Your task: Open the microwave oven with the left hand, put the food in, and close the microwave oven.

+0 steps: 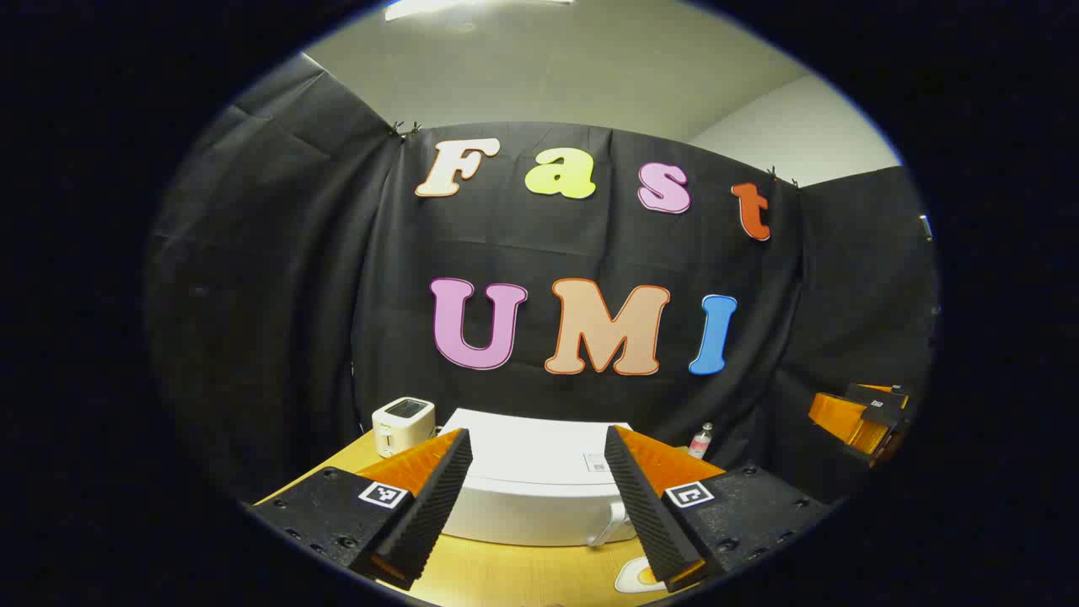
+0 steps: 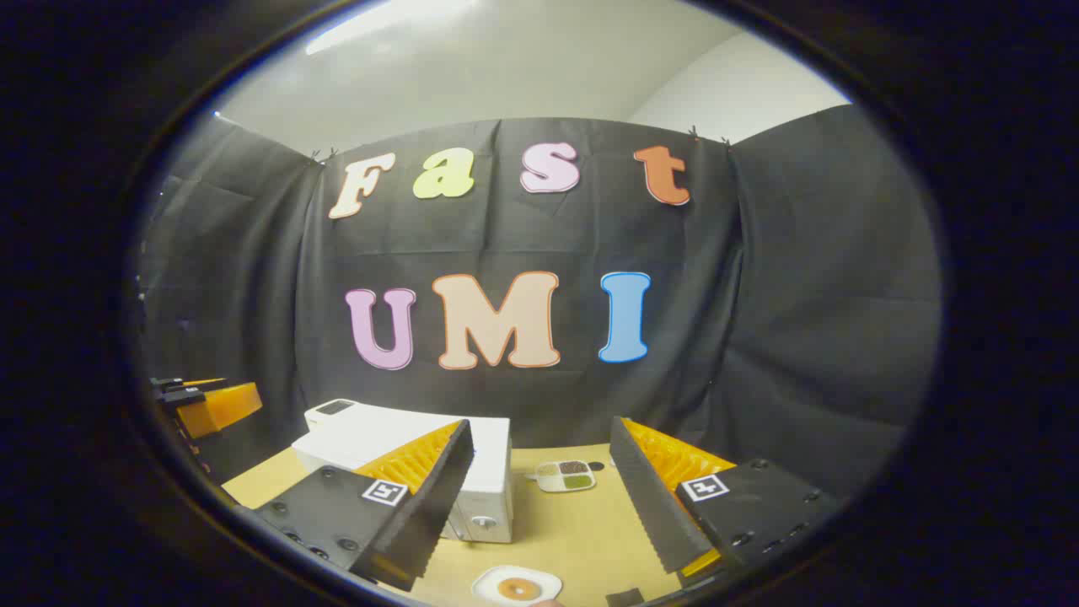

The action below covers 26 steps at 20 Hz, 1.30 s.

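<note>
In the left gripper view, the left gripper fills the bottom of the frame with its two black, ridged, orange-backed fingers spread wide apart, released and holding nothing. Between them, lower centre, sits the white box-shaped microwave oven on the light wooden table, its door closed and its white handle near the right finger. A small white toaster stands at the microwave's left, and a small bottle at its right. The other orange gripper shows at the right edge.

In the right gripper view, the right gripper is likewise wide open and empty. The microwave oven lies lower left, behind the left finger. A white plate with a brown ring-shaped food item sits at bottom centre, and a white sectioned dish farther back.
</note>
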Motion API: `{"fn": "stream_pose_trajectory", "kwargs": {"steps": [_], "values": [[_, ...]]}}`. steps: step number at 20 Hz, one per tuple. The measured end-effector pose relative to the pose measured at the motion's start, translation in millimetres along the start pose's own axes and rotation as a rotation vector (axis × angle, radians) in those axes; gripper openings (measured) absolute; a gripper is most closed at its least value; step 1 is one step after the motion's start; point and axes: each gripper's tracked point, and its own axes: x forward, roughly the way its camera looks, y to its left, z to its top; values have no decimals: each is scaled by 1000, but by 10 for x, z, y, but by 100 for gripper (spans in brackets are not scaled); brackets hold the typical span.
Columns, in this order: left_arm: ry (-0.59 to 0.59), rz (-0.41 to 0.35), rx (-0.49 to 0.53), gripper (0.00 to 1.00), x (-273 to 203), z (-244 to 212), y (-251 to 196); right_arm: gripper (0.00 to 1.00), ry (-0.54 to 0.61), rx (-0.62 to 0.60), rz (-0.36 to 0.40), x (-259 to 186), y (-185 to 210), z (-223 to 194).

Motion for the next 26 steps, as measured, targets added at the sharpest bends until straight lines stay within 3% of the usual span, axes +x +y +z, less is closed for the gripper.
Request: {"fn": "stream_pose_trajectory", "kwargs": {"steps": [5,9,10,11,16,19,22,23,26], "values": [[-12,-8,-5,95,40,11,-47,100,11,-30,8,-61,48,51],[-21,-10,-10,95,105,31,-122,96,27,-14,31,-86,62,40],[-24,-13,-10,92,102,48,-156,100,30,-15,28,-83,39,33],[-29,-19,-9,92,91,51,-195,96,31,-17,23,-88,11,34],[-30,-63,7,95,98,25,-359,100,32,-4,-6,-84,-147,50],[-24,-78,19,91,125,-16,-426,96,31,-4,-40,-79,-288,36],[4,-95,15,95,152,-108,-486,100,39,8,-64,-52,-402,-7],[13,-99,10,91,163,-139,-501,96,44,12,-73,-47,-444,-29],[38,-117,-1,95,207,-292,-563,96,57,26,-102,-30,-561,-104]]}}
